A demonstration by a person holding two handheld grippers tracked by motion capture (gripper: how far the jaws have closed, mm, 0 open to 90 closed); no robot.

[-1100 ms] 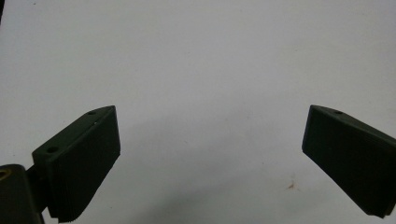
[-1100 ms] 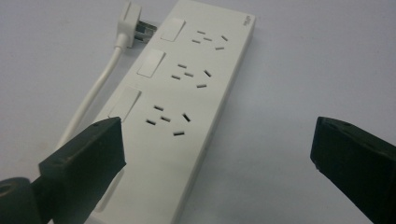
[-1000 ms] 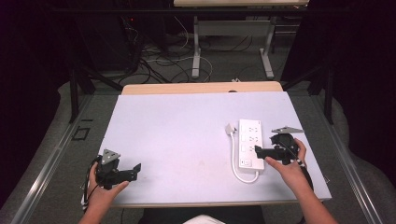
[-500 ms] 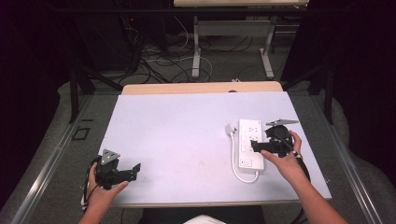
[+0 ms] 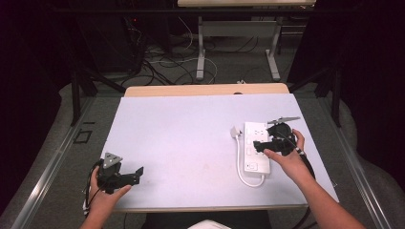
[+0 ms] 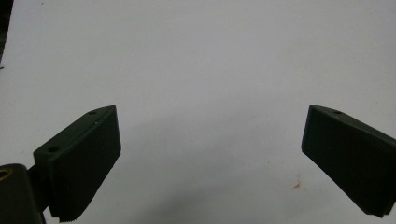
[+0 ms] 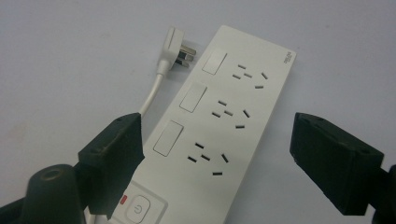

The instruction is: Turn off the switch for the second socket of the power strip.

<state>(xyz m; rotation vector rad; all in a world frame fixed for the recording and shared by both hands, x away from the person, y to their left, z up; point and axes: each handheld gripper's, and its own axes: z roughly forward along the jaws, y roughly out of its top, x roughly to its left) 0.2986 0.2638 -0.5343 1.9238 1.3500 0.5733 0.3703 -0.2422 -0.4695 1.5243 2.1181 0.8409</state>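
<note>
A: Where does the work stand in this figure?

B: The right gripper hovers over the white power strip, which lies flat toward the table's right side. In the right gripper view its jaws stand wide apart, straddling the strip's width and holding nothing. The left gripper sits near the front left edge, also spread wide and empty above bare tabletop.

A: What could go wrong from here?

B: Probably a poor grasp. The strip is broad and smooth; if the jaws close off-centre, one pad may ride onto the top face and skate the strip sideways. That same pad sits near the power button, so a descent there might press the switch rather than grip the body.

A: Anything else to hinder the move?

B: The strip's own white cord runs along its side and loops past the near end, with its plug lying just beside the far end. A lift could drag the cord, or a jaw may pinch it. Otherwise the tabletop near the strip is bare.
</note>
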